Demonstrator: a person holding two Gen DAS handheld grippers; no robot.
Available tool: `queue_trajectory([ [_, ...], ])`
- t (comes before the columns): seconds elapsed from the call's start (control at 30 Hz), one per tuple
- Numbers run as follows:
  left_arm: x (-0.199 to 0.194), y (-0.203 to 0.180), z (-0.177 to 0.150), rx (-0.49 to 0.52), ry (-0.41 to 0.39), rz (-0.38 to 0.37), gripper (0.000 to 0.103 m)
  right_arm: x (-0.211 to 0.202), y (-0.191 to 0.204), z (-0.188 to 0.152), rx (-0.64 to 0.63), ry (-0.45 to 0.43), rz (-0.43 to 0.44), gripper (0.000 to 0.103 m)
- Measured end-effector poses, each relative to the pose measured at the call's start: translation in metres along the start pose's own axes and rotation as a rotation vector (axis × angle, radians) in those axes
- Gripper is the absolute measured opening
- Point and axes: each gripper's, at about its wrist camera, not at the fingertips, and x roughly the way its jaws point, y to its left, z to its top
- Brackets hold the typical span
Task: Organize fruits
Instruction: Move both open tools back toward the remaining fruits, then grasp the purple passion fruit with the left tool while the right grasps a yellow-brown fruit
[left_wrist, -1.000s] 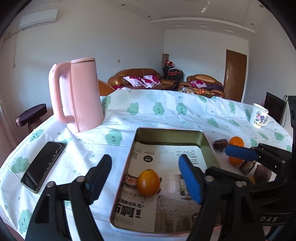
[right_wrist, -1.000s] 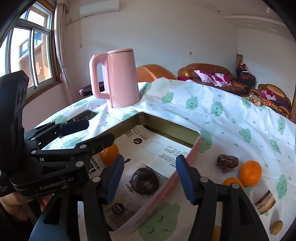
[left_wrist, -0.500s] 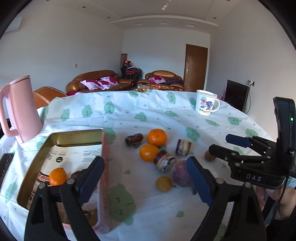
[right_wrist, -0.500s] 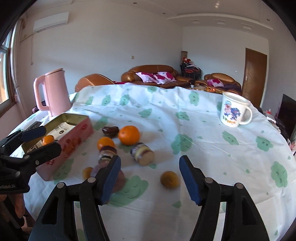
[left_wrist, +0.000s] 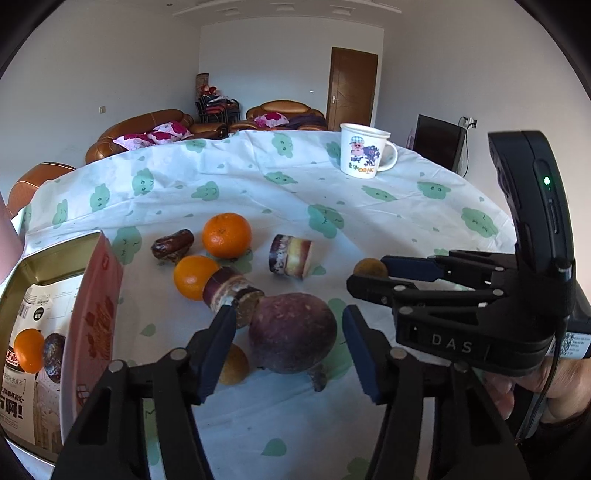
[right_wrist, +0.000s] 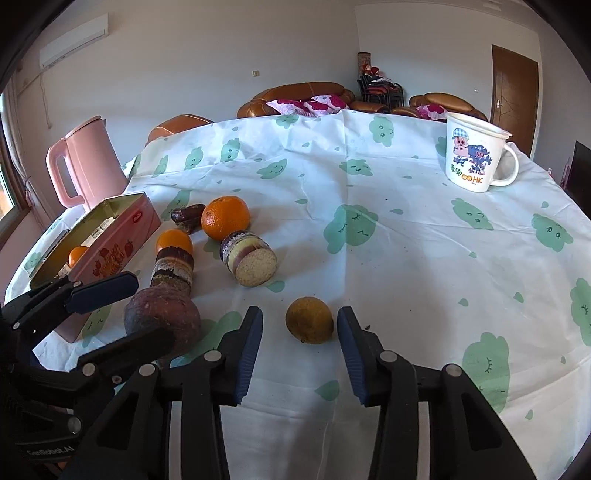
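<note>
Jaws closing: your left gripper brackets the purple fruit, half-hiding a yellow fruit; your right gripper flanks the brownish fruit, contact unclear.

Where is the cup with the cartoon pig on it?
The cartoon mug stands upright at the far right of the table in both wrist views, alone on the green-patterned cloth, well beyond the fruit, with the brown door behind it.

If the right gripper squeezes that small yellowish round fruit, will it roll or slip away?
The small yellowish fruit looks round and lies loose on the cloth, so it may roll. The right gripper is closing around its middle, which should help.
</note>
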Motion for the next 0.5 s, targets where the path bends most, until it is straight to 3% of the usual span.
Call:
queue_trajectory([
  [0.03, 0.002, -0.002, 0.000, 0.008, 0.008, -0.002, 0.053, 0.001, -0.001, 0.000, 0.007, 0.002, 0.004, 0.038],
  [0.1, 0.003, -0.003, 0.000, 0.016, 0.008, -0.001, 0.053, 0.001, -0.001, -0.001, 0.009, 0.006, 0.018, 0.029],
  [0.3, 0.002, 0.001, 0.000, -0.001, 0.000, -0.018, 0.053, -0.005, 0.006, -0.002, -0.030, -0.032, -0.022, 0.029],
  [0.5, -0.007, -0.001, -0.002, 0.015, -0.053, 0.005, 0.053, -0.018, 0.004, -0.005, -0.027, -0.112, 0.003, 0.029],
])
